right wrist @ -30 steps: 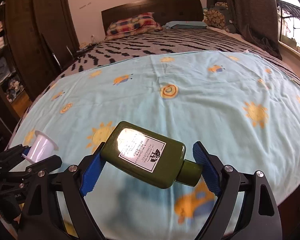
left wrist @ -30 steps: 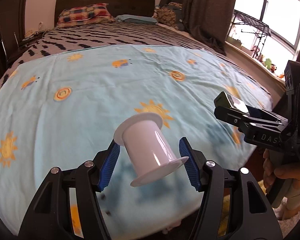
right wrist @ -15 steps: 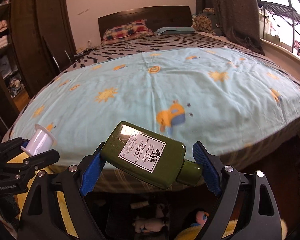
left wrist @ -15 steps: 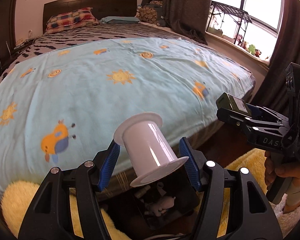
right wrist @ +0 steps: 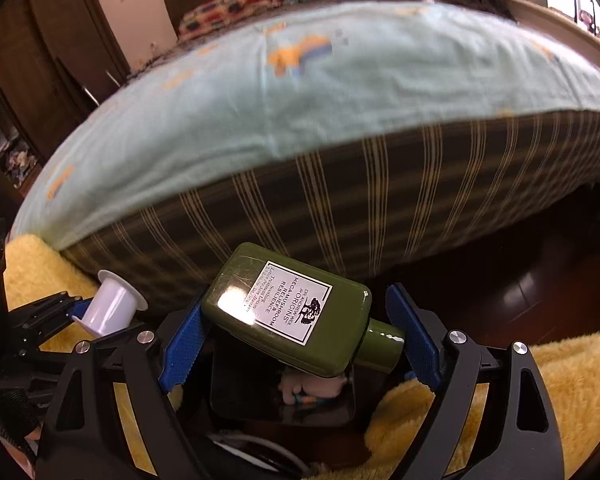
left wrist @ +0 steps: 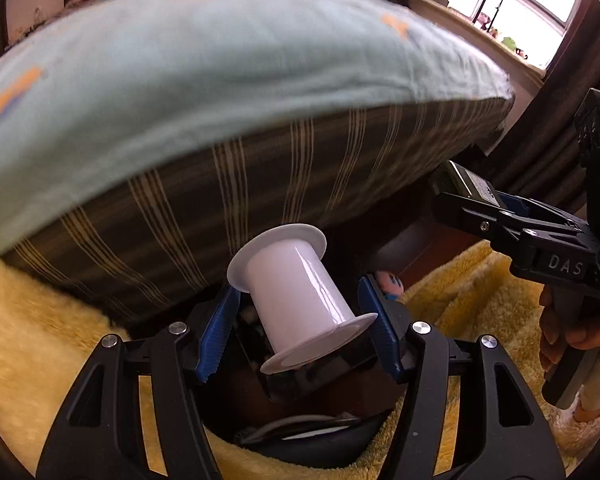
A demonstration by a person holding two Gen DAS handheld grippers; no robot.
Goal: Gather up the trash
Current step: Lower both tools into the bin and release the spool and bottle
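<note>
On my left wrist view, the bed point(left wrist: 220, 80) with its pale blue sheet fills the upper frame, its striped side below, and yellow shaggy rug point(left wrist: 40, 320) at lower left. My left gripper point(left wrist: 300, 328) is clamped on a glossy white plastic spool point(left wrist: 296, 292), tilted, at centre.

On my right wrist view, the right gripper point(right wrist: 300, 328) pinches a smooth green bottle point(right wrist: 296, 308) lying crosswise at centre, above a dark bin point(right wrist: 236, 392) on the rug.
</note>
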